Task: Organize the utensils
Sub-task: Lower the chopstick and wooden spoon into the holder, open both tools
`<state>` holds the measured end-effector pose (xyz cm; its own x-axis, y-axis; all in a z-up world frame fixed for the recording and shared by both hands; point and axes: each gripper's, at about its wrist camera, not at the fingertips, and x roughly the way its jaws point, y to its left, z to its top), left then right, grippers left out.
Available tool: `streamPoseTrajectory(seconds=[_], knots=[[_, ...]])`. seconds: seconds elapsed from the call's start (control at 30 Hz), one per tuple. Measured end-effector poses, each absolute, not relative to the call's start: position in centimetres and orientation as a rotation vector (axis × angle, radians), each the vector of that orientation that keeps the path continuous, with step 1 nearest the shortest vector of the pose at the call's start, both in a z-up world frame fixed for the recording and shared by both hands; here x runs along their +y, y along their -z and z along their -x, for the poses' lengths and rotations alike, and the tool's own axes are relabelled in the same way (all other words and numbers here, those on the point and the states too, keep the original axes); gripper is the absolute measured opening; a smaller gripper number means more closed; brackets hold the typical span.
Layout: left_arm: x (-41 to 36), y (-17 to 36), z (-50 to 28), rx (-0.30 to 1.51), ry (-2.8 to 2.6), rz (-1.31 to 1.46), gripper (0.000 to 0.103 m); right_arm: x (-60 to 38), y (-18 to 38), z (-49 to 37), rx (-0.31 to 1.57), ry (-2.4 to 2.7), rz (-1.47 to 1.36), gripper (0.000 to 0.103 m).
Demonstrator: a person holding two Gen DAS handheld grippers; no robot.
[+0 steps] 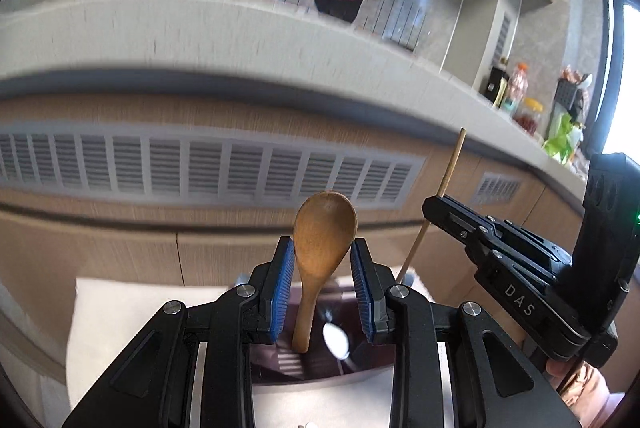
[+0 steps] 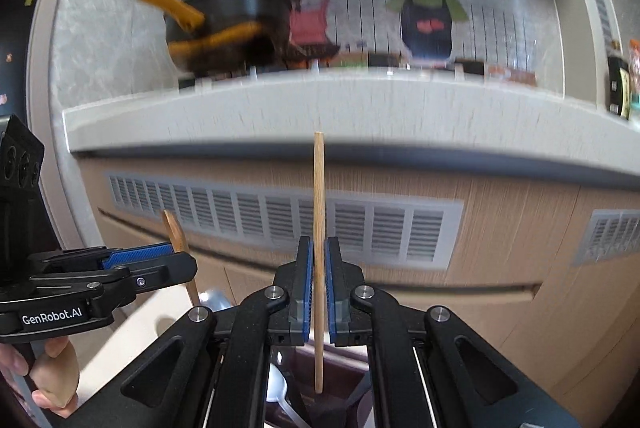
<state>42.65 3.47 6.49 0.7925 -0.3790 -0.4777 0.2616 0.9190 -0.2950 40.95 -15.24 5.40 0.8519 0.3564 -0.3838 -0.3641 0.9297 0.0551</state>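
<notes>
A brown wooden spoon [image 1: 323, 248] stands upright, bowl up, between the blue pads of my left gripper [image 1: 323, 284]; the pads look slightly apart from it, its handle end down in a dark holder [image 1: 320, 368]. A white plastic spoon [image 1: 335, 340] lies in that holder. My right gripper [image 2: 319, 288] is shut on a thin wooden chopstick [image 2: 319, 212], held upright, lower tip over the holder [image 2: 340, 388]. The right gripper also shows in the left wrist view [image 1: 500, 252], the left gripper in the right wrist view [image 2: 120, 264].
A white cloth or mat [image 1: 120, 328] lies under the holder. Behind are wooden cabinet fronts with vent grilles [image 1: 208, 168], a pale countertop [image 1: 240, 28] with a black pot [image 2: 236, 24], and bottles and jars [image 1: 520, 96] at right.
</notes>
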Motion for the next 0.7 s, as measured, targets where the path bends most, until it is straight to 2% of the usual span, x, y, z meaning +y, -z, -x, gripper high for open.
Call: streamPoseTrajectory(seconds=[0.3, 0.37, 0.47, 0.53, 0.63, 0.7], knots=[[2.6, -0.9, -43.8, 0.691, 0.331, 0.214, 0.031, -14.2, 1.7, -42.2, 0.593, -0.396, 0.037, 0.006], [2.7, -0.5, -43.7, 0.704, 0.324, 0.219, 0.031, -14.2, 2.5, -42.4, 0.629, -0.417, 0.026, 0.010], [3.3, -0.6, -42.7, 0.707, 0.312, 0.247, 0.031, -14.2, 3.0, -42.3, 0.661, -0.433, 0.020, 0.027], [3.9, -1.2, -41.4, 0.688, 0.309, 0.259, 0.032, -14.3, 2.6, -41.4, 0.647, -0.434, 0.020, 0.032], [4.9, -2.7, -39.3, 0.649, 0.277, 0.258, 0.041, -14.5, 1.3, -39.3, 0.605, -0.410, 0.041, 0.047], [5.6, -3.4, -37.6, 0.629, 0.252, 0.252, 0.046, -14.7, 0.4, -37.5, 0.586, -0.393, 0.049, 0.065]])
